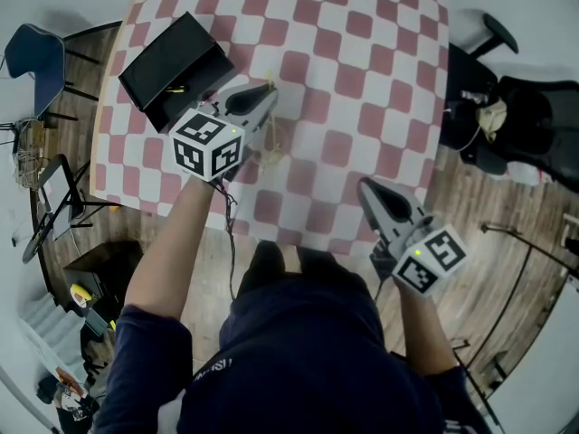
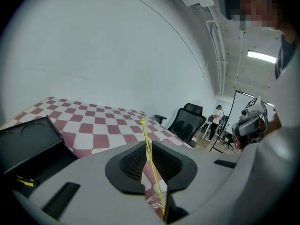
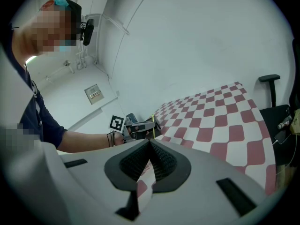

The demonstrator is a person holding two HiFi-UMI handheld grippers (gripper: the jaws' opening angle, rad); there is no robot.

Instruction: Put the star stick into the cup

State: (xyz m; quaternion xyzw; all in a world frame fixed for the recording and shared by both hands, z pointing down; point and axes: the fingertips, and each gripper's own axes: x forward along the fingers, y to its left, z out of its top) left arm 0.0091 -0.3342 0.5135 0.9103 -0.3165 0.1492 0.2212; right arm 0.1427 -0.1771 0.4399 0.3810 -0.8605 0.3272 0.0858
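One stick (image 2: 149, 158): near upright between my left pads, foot seemingly in cup (image 2: 154, 204) just below.
Left gripper (image 2: 146, 144): slightly parted, pads loose beside stick.
Right gripper (image 3: 149, 143): closed, empty, well apart.

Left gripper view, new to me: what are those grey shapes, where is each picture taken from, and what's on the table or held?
No robot: a person holds a gripper in each hand. The head view looks down from their head; each gripper view looks along its own grey jaws. The checked tablecloth carries a black box. The left gripper has its jaws slightly apart around a thin yellow stick, above what seems a clear cup. The right gripper is shut and empty.
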